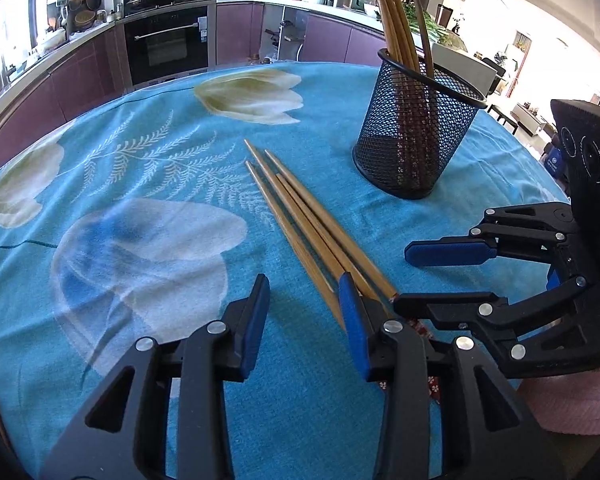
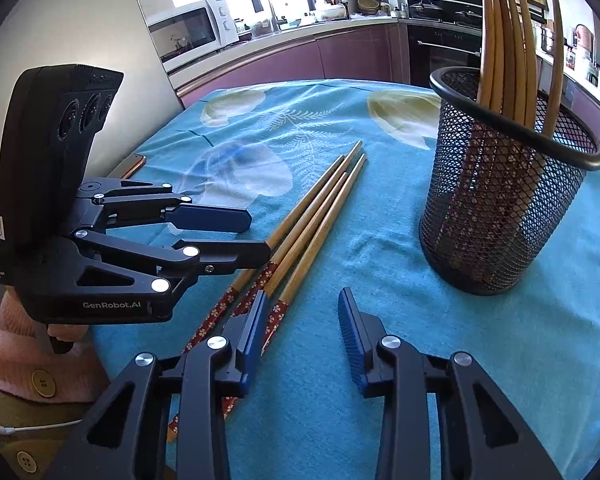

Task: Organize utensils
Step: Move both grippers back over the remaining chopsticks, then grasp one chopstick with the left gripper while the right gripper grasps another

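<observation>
Several bamboo chopsticks (image 1: 300, 216) with red patterned ends lie side by side on the blue flowered cloth (image 1: 140, 160). My left gripper (image 1: 303, 284) stands open at their near ends; its right finger overlaps the bundle and only cloth shows in the gap. From the right, my right gripper (image 1: 404, 276) reaches in, also open. In the right wrist view the chopsticks (image 2: 320, 200) run under the left finger of the right gripper (image 2: 303, 296), and the left gripper (image 2: 256, 236) meets them from the left. A black mesh cup (image 1: 416, 132) (image 2: 500, 208) holds several upright chopsticks.
A phone (image 2: 130, 166) lies near the table's left edge. A pink sleeve (image 1: 572, 396) shows behind the right gripper. Kitchen counters, an oven (image 1: 166, 44) and a microwave (image 2: 188, 32) stand beyond the table.
</observation>
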Available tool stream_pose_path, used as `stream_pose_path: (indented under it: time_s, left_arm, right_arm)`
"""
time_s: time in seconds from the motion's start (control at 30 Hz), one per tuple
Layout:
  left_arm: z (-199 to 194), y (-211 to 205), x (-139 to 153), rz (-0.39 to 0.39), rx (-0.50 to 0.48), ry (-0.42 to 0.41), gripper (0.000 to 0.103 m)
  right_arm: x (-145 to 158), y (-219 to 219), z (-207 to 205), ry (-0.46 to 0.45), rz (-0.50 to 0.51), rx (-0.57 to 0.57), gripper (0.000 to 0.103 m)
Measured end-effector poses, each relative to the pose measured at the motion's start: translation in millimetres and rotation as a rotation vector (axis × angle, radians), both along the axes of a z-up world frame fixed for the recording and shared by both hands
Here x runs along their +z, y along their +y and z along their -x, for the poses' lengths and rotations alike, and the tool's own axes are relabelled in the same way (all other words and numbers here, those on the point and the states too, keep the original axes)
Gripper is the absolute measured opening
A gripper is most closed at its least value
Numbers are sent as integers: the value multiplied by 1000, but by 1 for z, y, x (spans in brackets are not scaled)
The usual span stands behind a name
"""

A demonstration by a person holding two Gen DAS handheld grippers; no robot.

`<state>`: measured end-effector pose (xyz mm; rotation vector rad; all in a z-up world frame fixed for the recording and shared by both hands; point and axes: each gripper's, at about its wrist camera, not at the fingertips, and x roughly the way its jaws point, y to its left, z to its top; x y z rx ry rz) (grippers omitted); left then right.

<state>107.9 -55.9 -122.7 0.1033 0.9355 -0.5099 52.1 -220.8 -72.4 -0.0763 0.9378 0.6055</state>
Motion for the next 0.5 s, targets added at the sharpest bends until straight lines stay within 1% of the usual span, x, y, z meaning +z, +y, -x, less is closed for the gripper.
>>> stream_pose_path:
  time_s: [0.13,0.27,0.43,0.5]
  left_arm:
    - [-1,3,0,2,3,8,34]
    - [-6,3,0,-3,10,10,34]
    - [-14,2,0,-13,13,12,34]
    - [-17,3,-1,-11,10,18,32]
  right_arm:
    - [1,-2,0,2,9,-14,32]
    - [1,0,-4,-6,23,-26,32]
    - [0,5,-14,-17,33,-45,29]
    - [0,7,-18,-18,33,-49,28]
